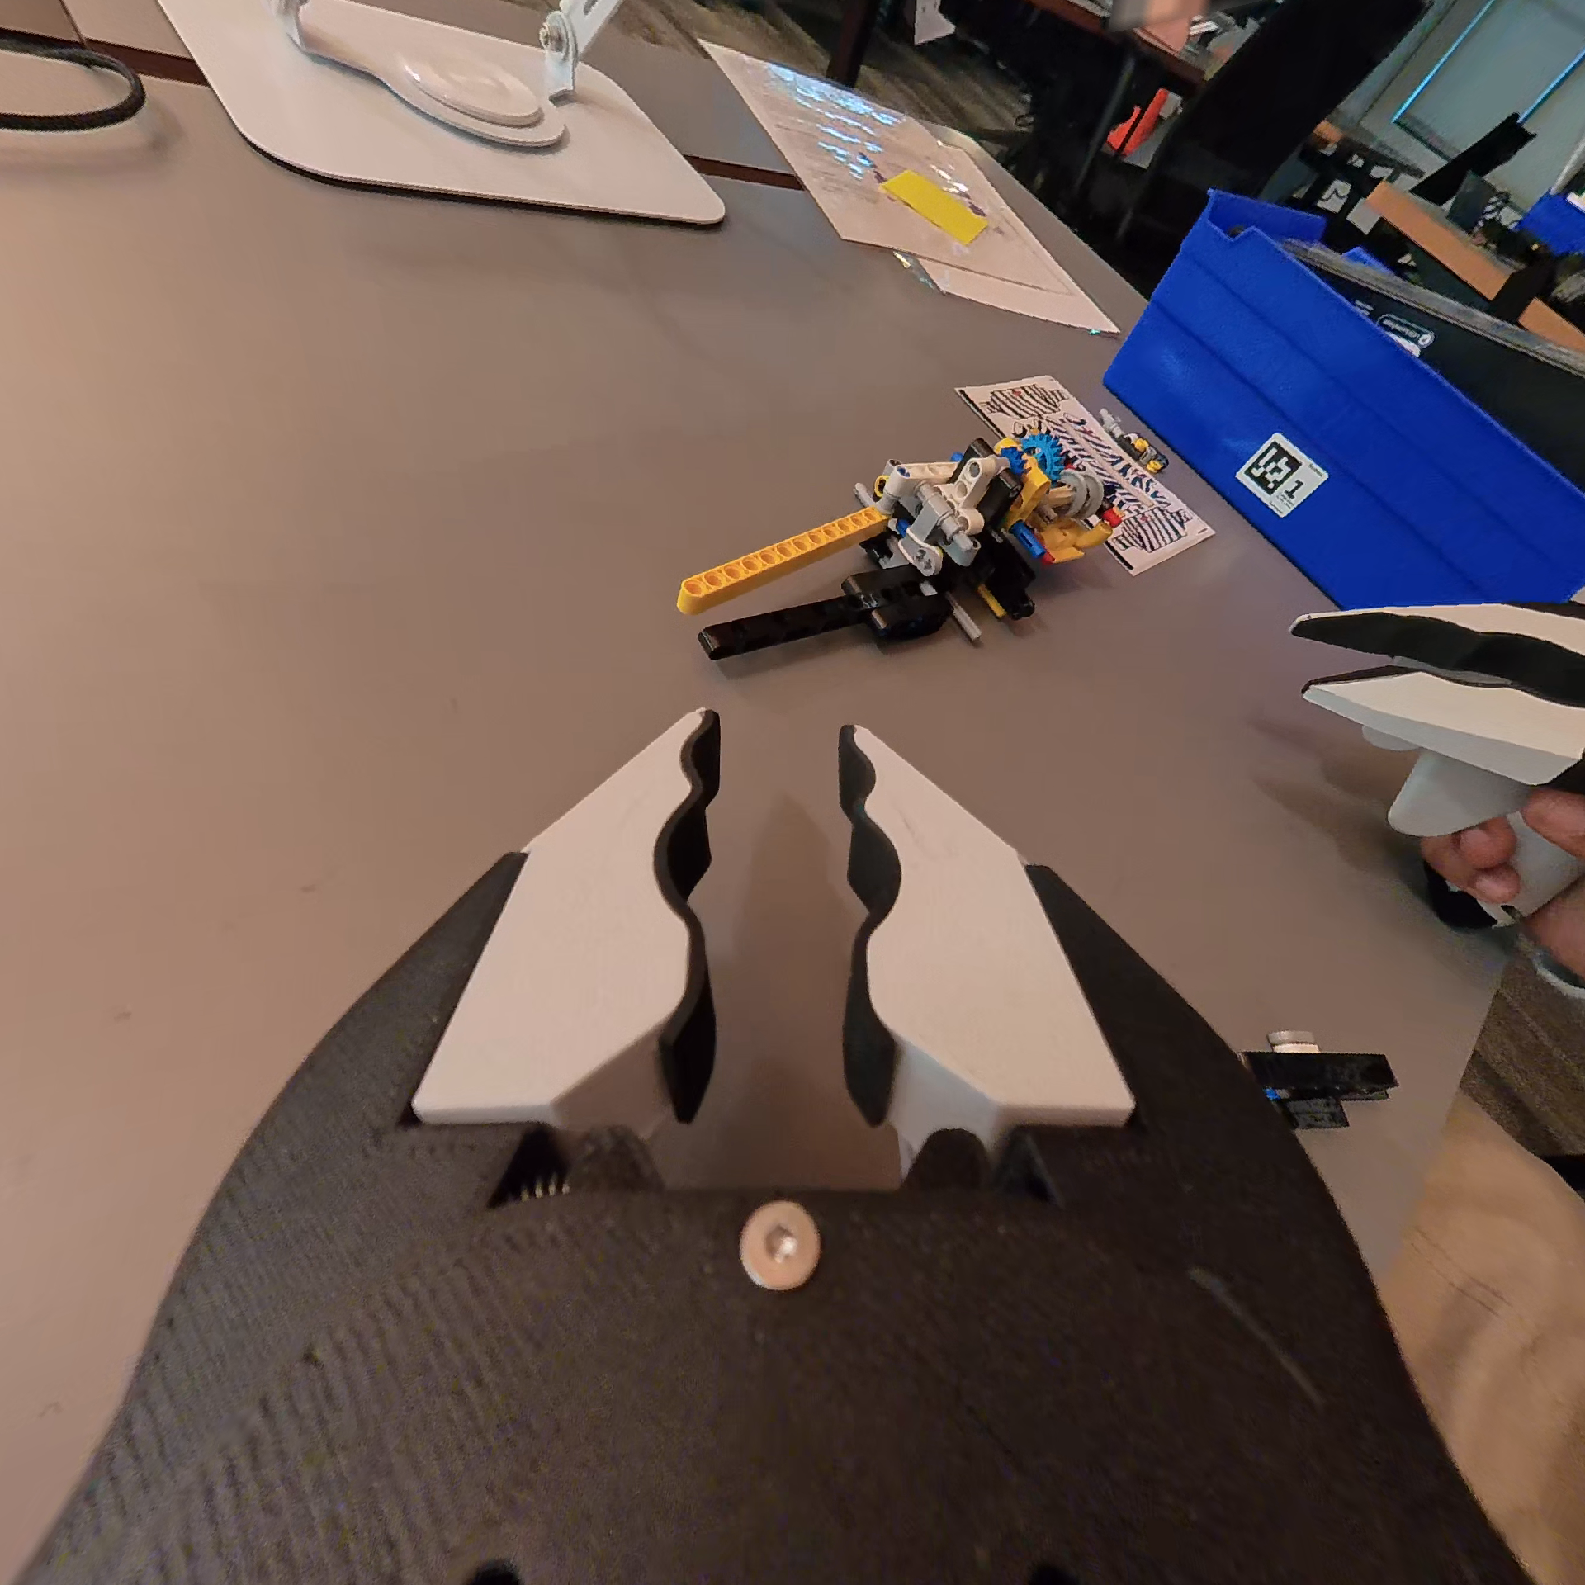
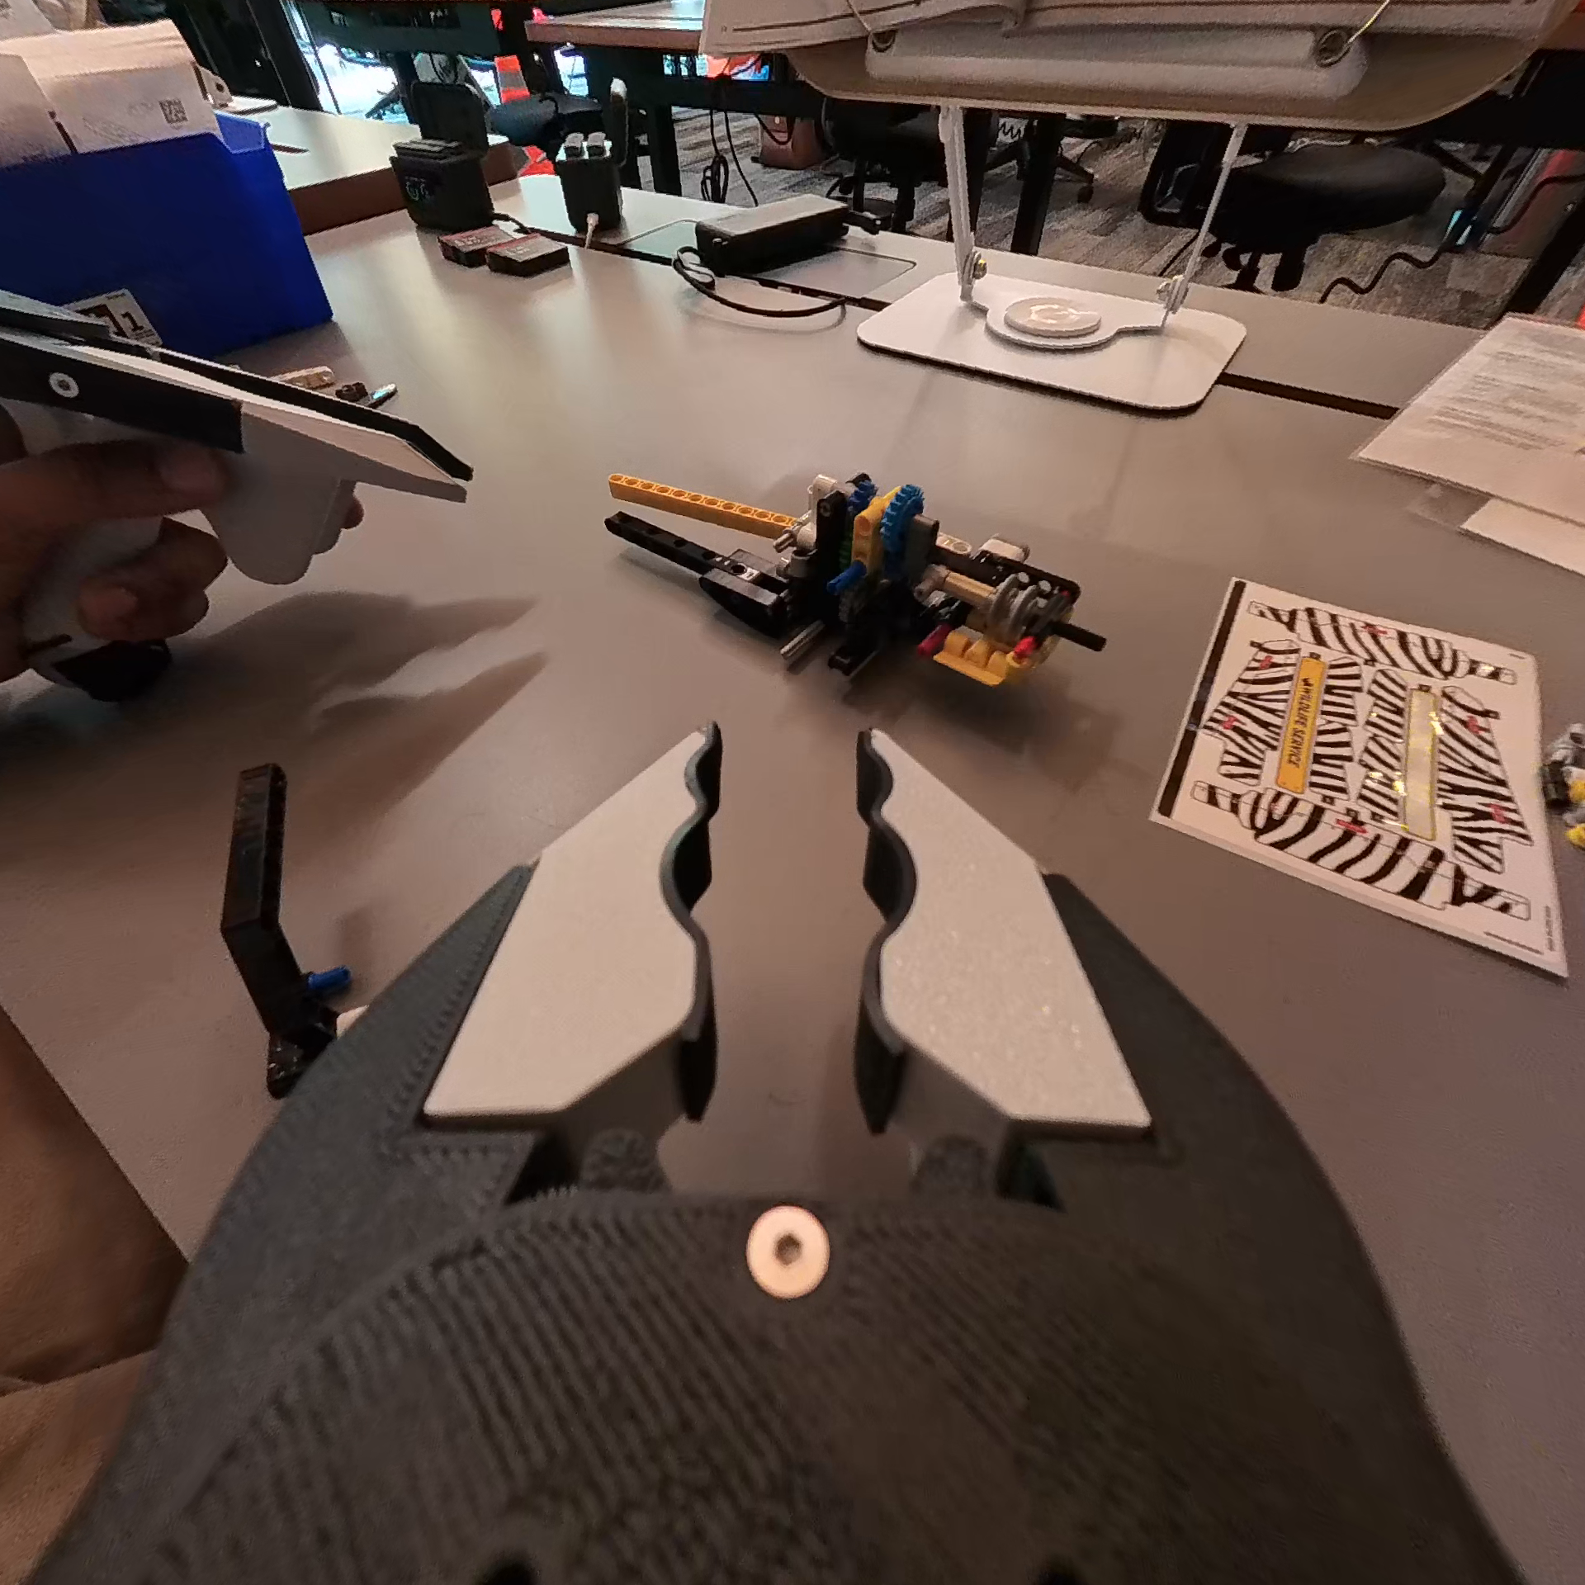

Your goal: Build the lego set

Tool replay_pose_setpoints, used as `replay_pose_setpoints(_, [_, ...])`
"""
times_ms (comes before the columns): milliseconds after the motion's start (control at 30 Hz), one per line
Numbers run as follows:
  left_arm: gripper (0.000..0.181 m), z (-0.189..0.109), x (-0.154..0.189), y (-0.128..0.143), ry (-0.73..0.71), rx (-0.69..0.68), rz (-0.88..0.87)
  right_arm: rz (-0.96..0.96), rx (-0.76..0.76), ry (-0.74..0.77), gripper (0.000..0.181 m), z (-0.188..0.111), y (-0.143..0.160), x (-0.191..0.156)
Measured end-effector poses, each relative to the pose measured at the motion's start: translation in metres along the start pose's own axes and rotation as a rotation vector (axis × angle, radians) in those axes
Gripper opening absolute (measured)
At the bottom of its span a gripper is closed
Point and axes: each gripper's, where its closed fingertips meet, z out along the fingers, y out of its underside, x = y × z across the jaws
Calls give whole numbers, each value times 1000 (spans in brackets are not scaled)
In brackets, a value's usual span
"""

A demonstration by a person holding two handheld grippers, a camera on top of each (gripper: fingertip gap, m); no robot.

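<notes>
- The grey table (image 1: 343, 515) carried everything.
- A blue bin (image 1: 1338, 446) stood at the table's edge, just beyond the sticker sheet.
- A white stand base (image 2: 1055, 343) sat at the far side.
- The left gripper (image 1: 779, 729) hovered above bare table, jaws parted with a narrow gap, holding nothing.
- The right gripper (image 2: 787, 738) likewise stood slightly apart and empty, aimed toward the model.
- The zebra-striped sticker sheet (image 2: 1364, 772) lay flat just beside the model.
- The partly built lego assembly (image 2: 858, 575) lay mid-table, ahead of both grippers, its yellow beam (image 1: 780, 557) and black beam (image 1: 789, 626) pointing outward.
- A separate black lego piece (image 2: 257, 900) with a blue pin lay near the table's edge, well apart.
</notes>
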Motion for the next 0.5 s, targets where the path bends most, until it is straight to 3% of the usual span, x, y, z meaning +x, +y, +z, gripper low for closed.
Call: replay_pose_setpoints(500, [27,0,0,0,2,-3,-4,-1,0,0,30,0,0,0])
